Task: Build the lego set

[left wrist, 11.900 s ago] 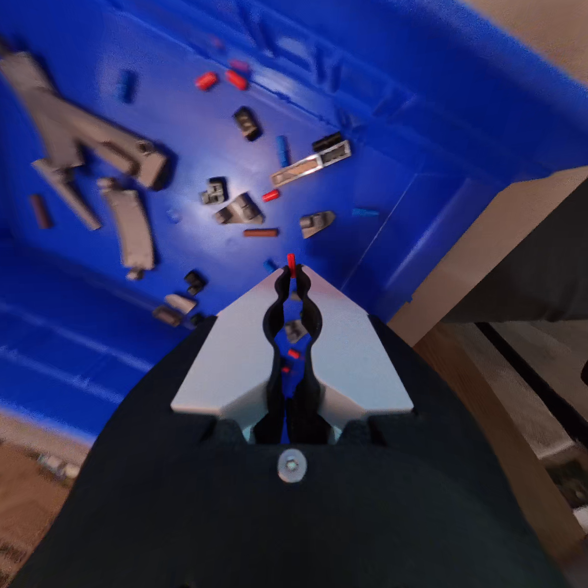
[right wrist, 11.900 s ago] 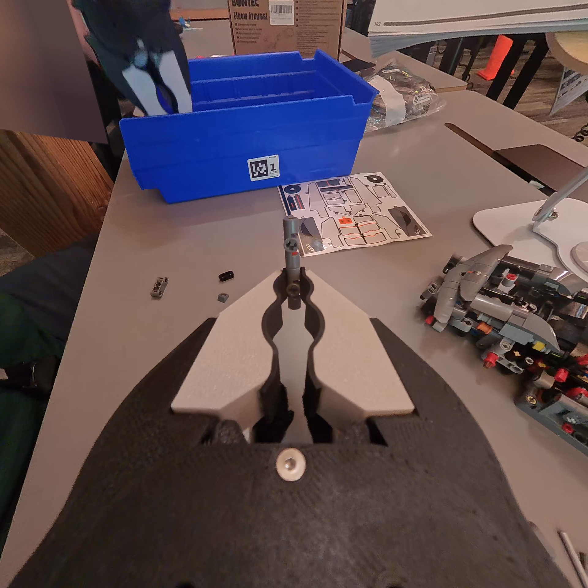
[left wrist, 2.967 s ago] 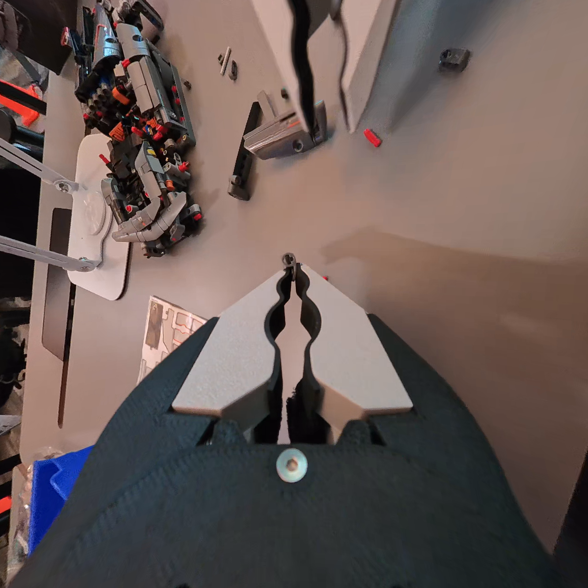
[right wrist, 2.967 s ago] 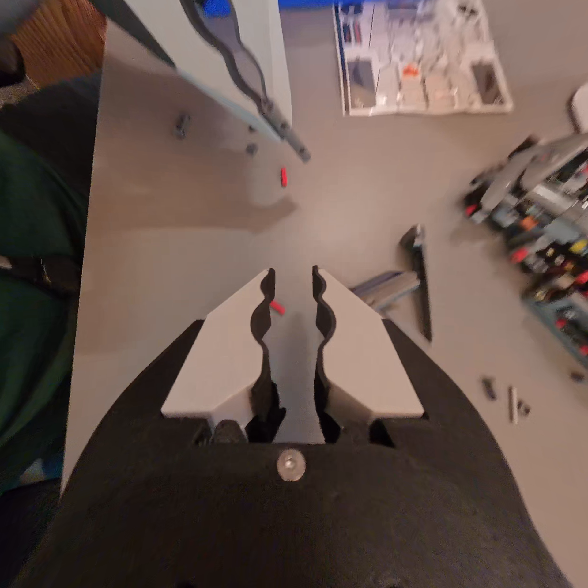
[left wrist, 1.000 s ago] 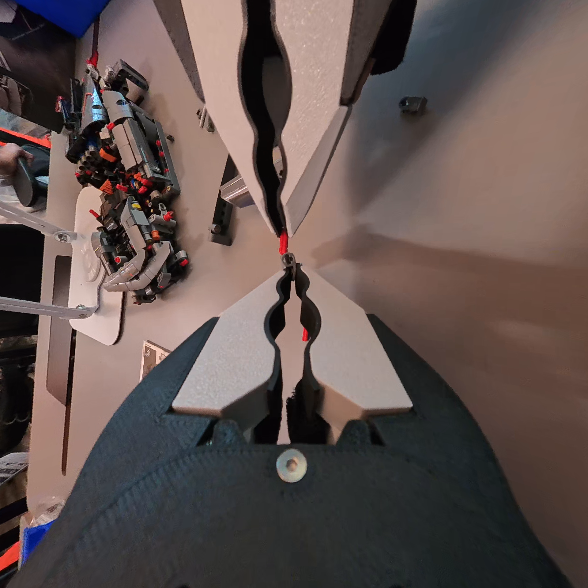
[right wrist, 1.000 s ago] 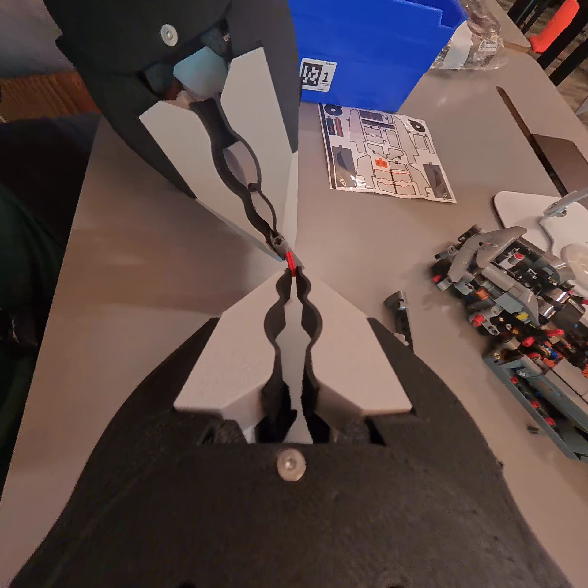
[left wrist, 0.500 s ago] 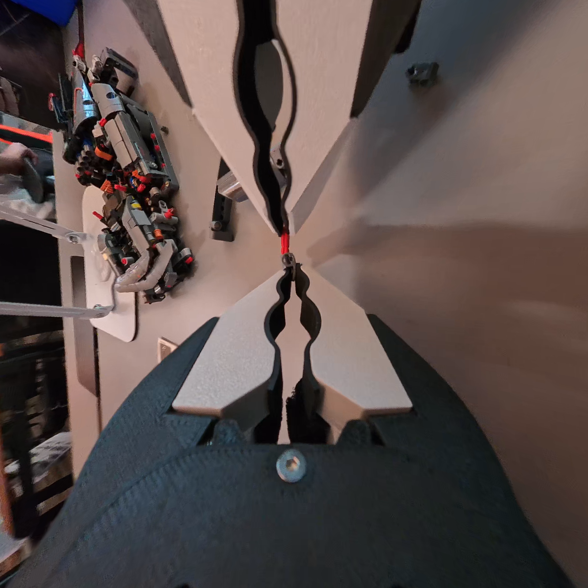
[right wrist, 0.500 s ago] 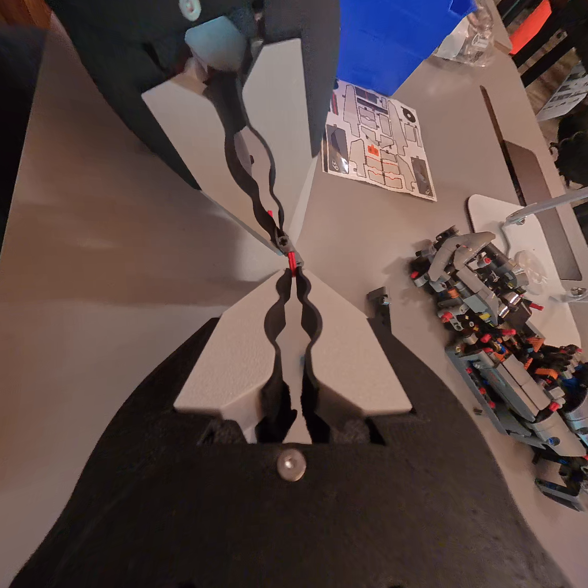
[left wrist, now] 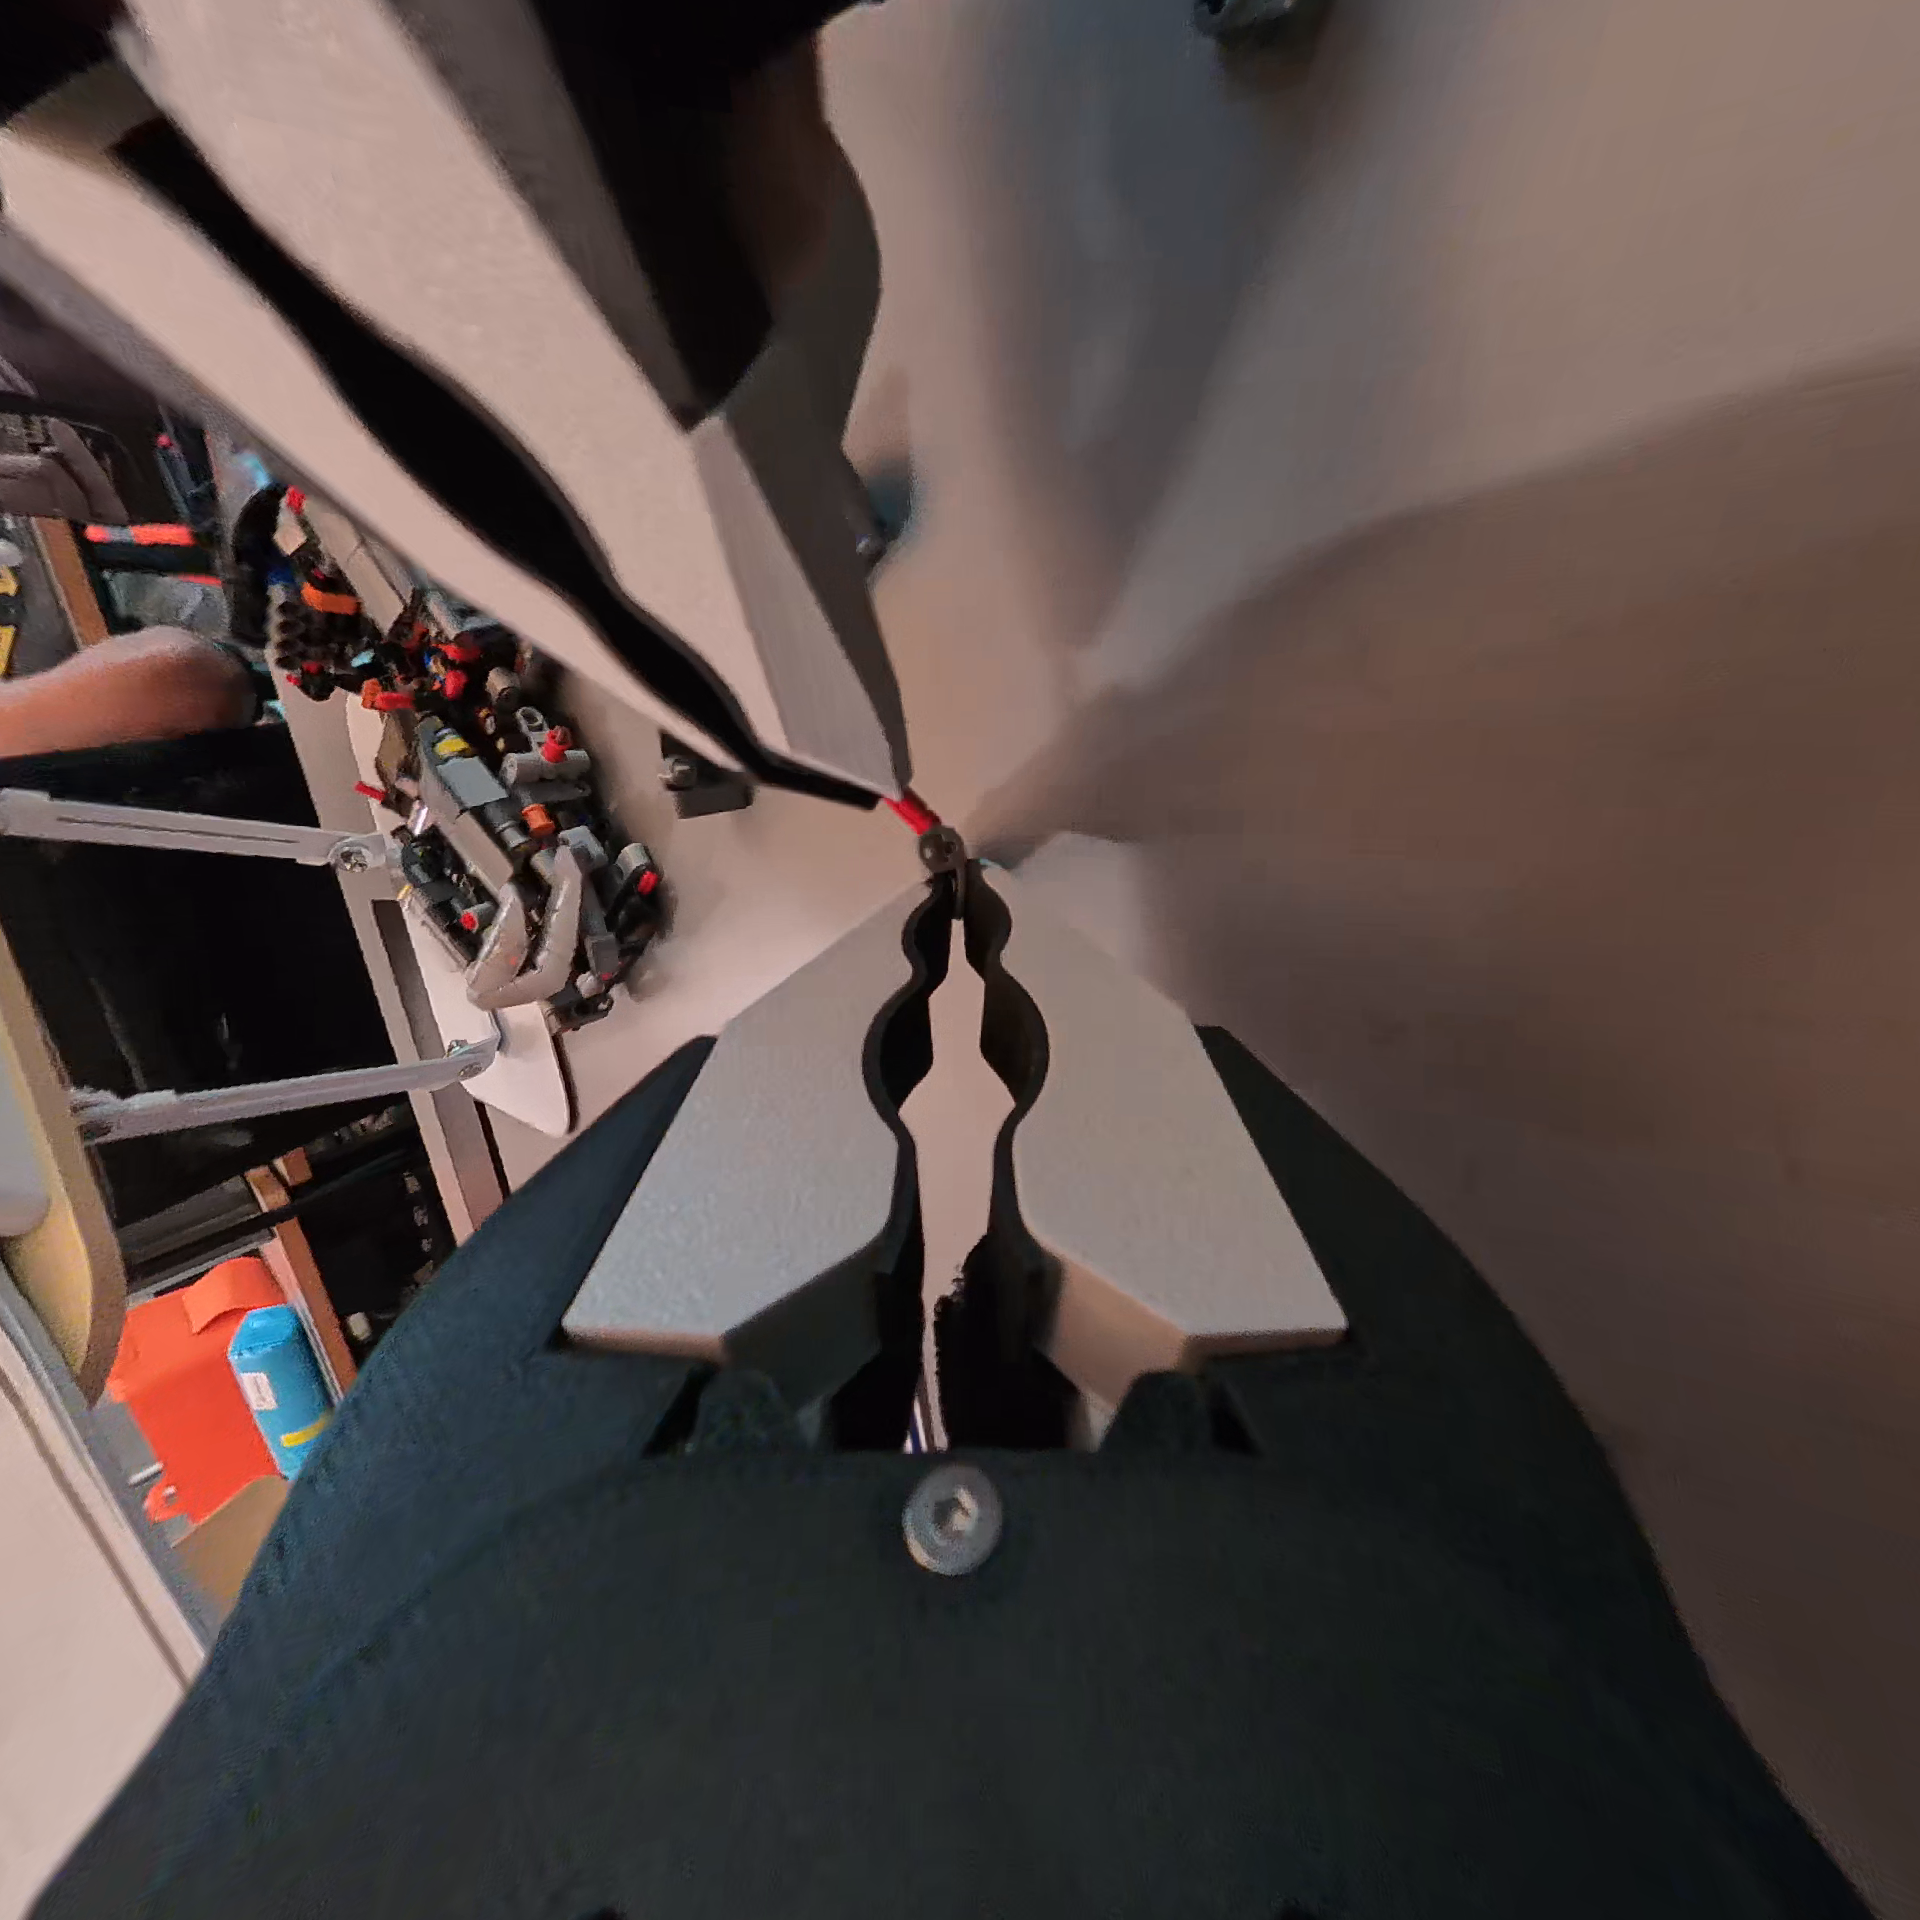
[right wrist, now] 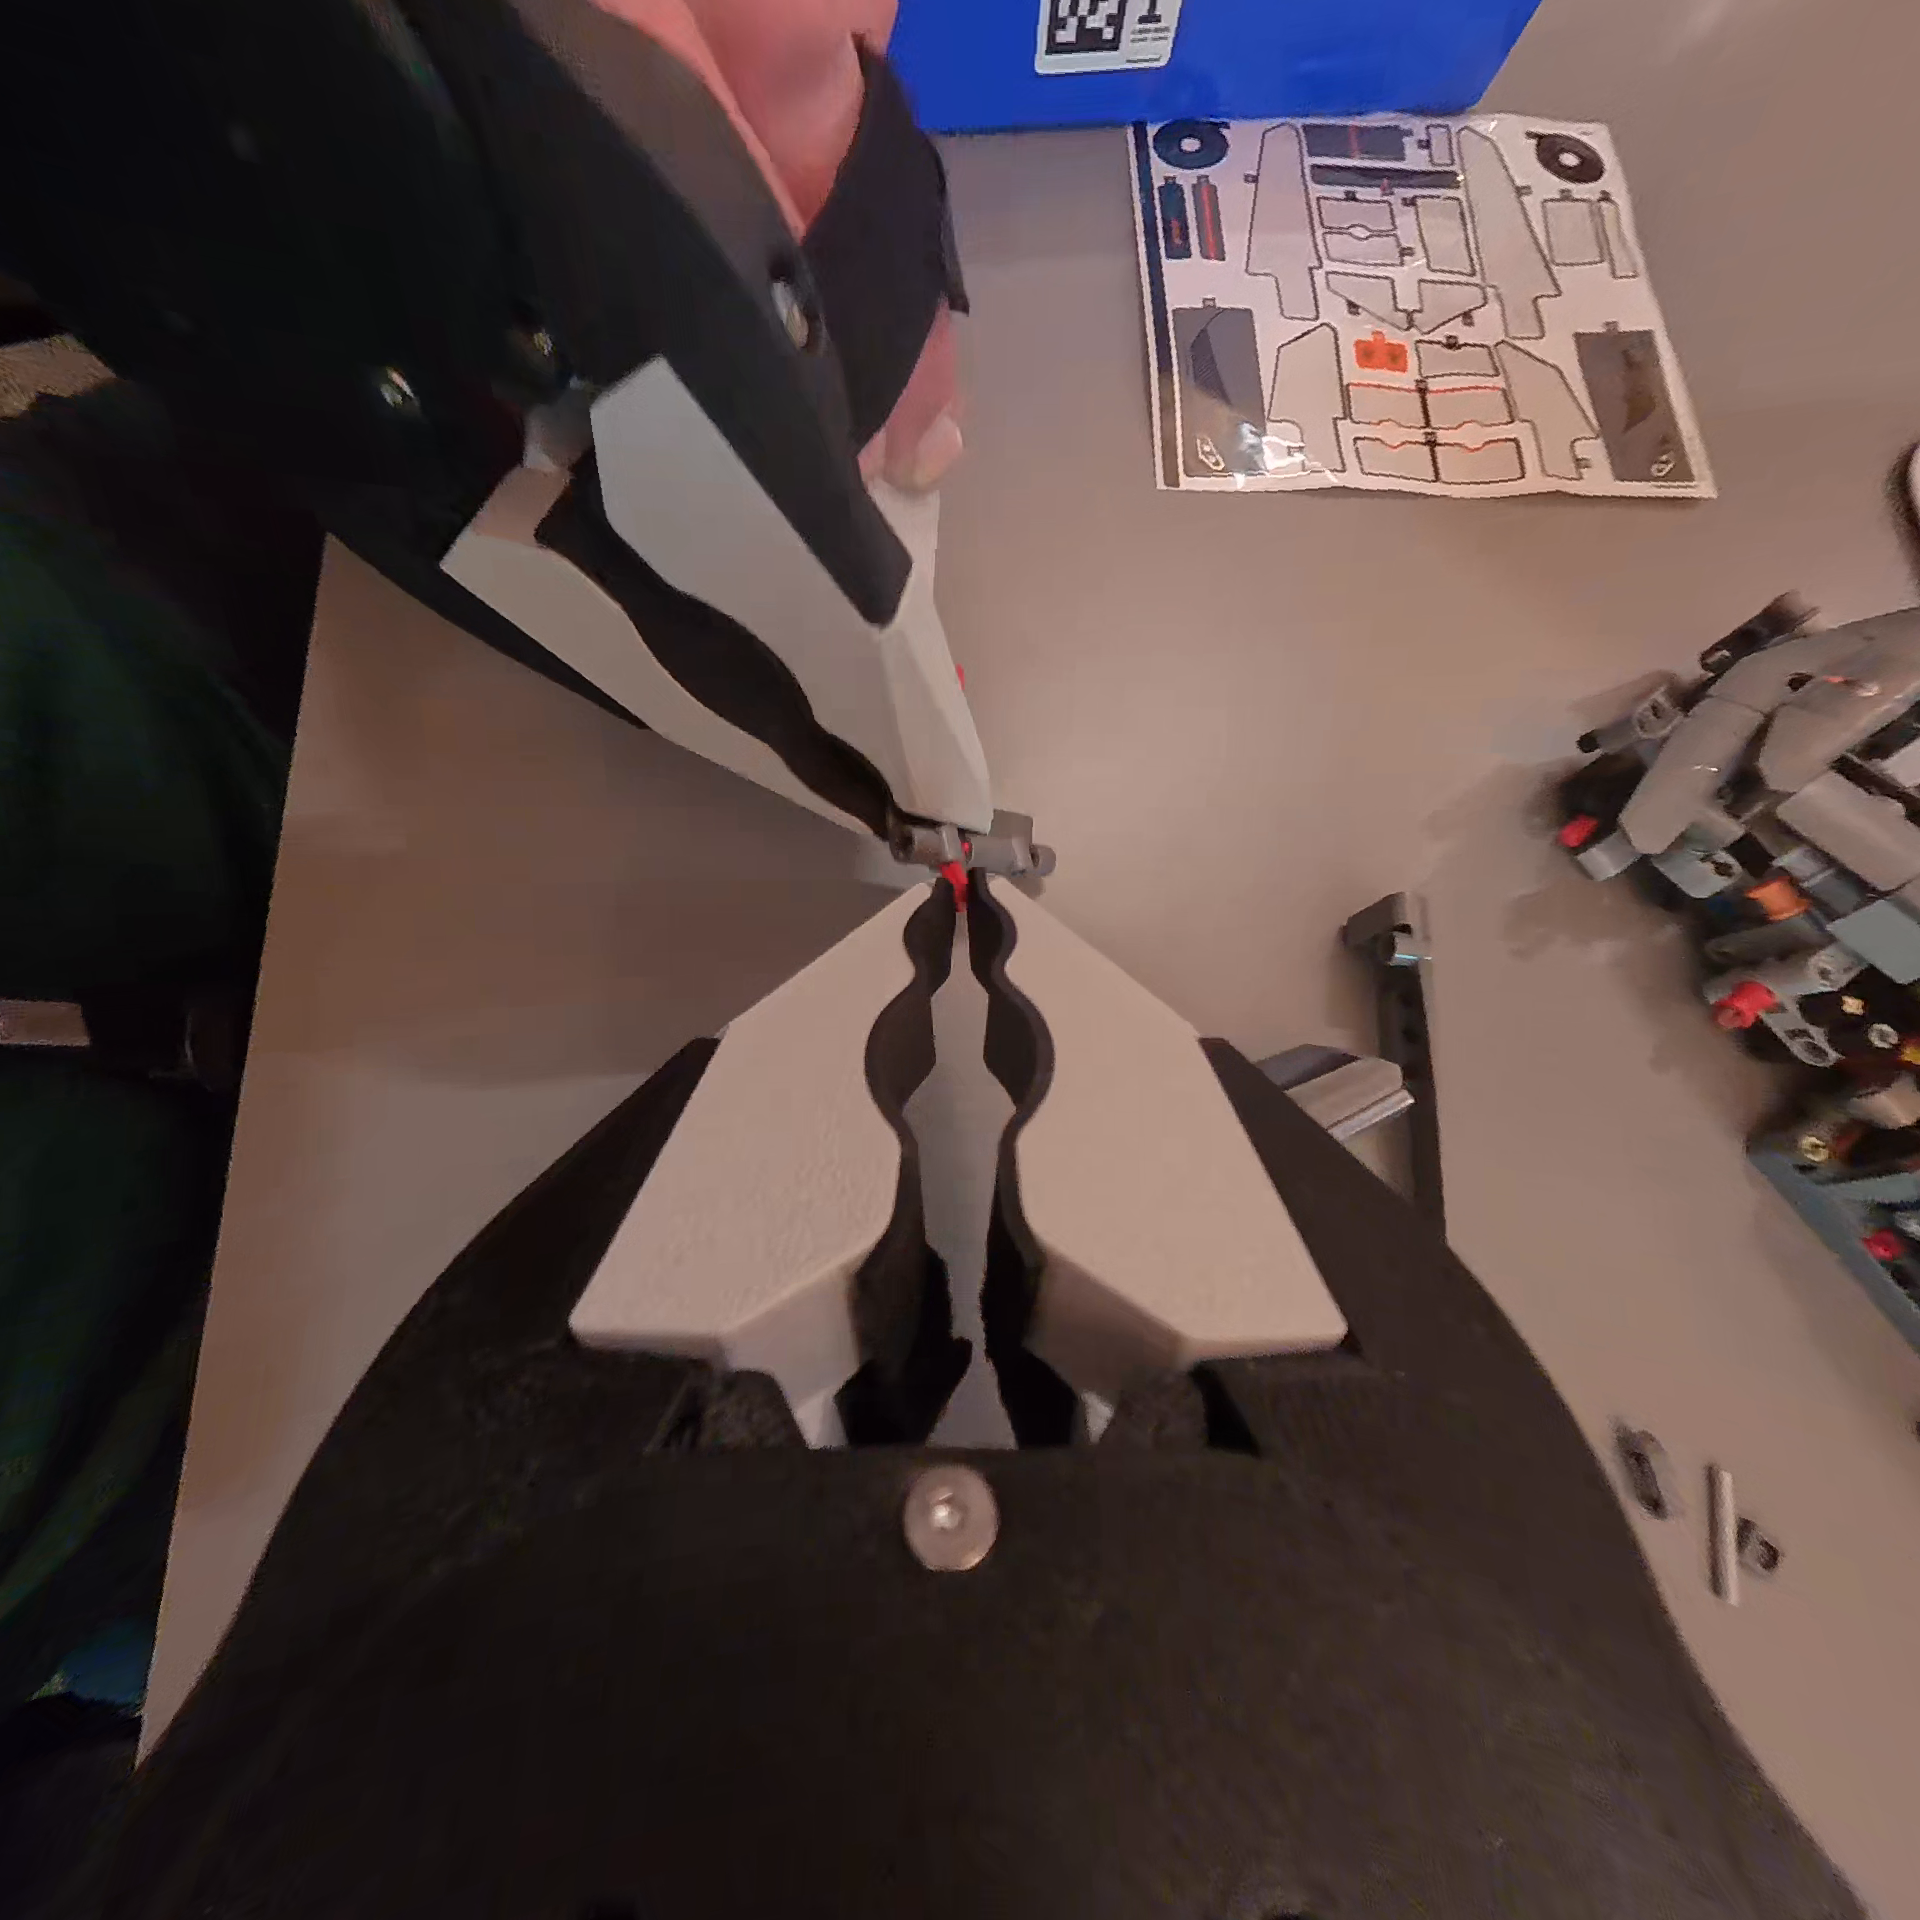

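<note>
Grey table [right wrist: 1195,665] bears blurred model [right wrist: 1787,935], sheet [right wrist: 1423,301], bin [right wrist: 1247,52].

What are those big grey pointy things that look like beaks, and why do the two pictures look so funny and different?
Those beaks are tongs. A person holds one pair in each hand, and you can see a hand behind one pair. Each pair has a small camera looking along its two fingers, so each picture is what one pair of tongs sees.

One picture comes from the left tongs. They are shut on a small grey lego piece. The other picture comes from the right tongs. They are shut on a tiny red pin. The two pairs meet tip to tip, and the pin touches the grey piece, as if being pushed in.

On the grey table lie a sticker sheet, a blue bin, a half-built lego model and some loose pieces.
</note>
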Available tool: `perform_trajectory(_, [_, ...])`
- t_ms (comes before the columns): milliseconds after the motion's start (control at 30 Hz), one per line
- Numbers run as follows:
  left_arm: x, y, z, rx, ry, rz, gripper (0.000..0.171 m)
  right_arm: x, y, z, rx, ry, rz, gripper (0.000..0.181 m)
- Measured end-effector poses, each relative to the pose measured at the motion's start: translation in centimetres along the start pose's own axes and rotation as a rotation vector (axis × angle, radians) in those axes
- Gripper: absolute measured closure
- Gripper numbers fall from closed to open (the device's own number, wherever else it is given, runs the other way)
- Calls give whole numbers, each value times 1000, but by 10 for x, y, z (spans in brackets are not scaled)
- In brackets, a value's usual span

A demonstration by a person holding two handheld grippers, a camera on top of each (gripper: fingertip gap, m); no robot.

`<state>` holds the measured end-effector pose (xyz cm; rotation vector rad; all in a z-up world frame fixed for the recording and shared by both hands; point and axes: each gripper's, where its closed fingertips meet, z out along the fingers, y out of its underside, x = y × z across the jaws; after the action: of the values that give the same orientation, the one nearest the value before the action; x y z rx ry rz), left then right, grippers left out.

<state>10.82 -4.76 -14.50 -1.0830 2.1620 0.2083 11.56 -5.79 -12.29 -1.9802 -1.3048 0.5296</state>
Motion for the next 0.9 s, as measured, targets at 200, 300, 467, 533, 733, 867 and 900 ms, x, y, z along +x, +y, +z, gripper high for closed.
perform_trajectory(200, [2, -2, 3, 26, 2, -10, 171, -2, 7, 5, 10, -48, 49, 181])
perform_trajectory(300, [2, -2, 4, 29, -14, -5, 171, -1, 13, 5, 17, -52, 82, 181])
perform_trajectory(467, [-7, -7, 0, 92, -65, -69, 171, 3, 3, -4, 119, -80, 149, 181])
perform_trajectory(533, [-14, -7, -3, 120, -91, -110, 171, 4, -3, -8, 169, -97, 182, 181])
perform_trajectory(733, [-29, -10, -11, 201, -147, -216, 171, 13, -17, -25, 302, -112, 243, 181])
perform_trajectory(867, [-33, -13, -11, 222, -170, -235, 171, 17, -23, -33, 381, -132, 285, 181])
perform_trajectory(900, [-34, -13, -11, 222, -173, -242, 171, 17, -22, -33, 378, -127, 283, 181])
